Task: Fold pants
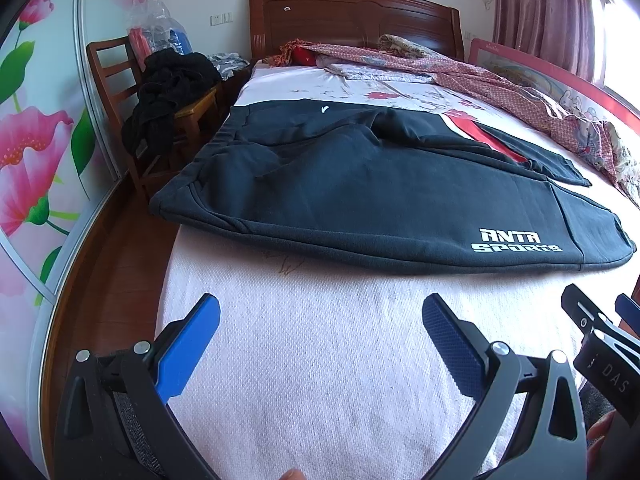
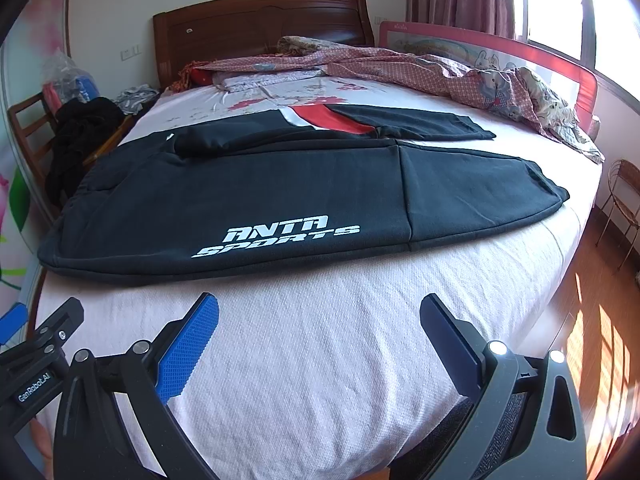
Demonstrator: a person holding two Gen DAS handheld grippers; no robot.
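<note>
Hovering over bare white bed cover (image 1: 320, 360), left claw (image 1: 320, 316) spread wide, pinching nothing. Right claw (image 2: 319, 316) same, spread and empty, just beside the left one. Dark pants (image 1: 360, 192) lie flat across the bed ahead of both claws, not touching them; waistband off to the left, leg ends to the right, white lettering (image 2: 276, 236) on the near leg. Beyond the pants: crumpled patterned blanket (image 2: 420, 68), wooden headboard (image 1: 352, 16). Far left, chair (image 1: 120, 80) with black clothes. Nothing between claws and pants.
</note>
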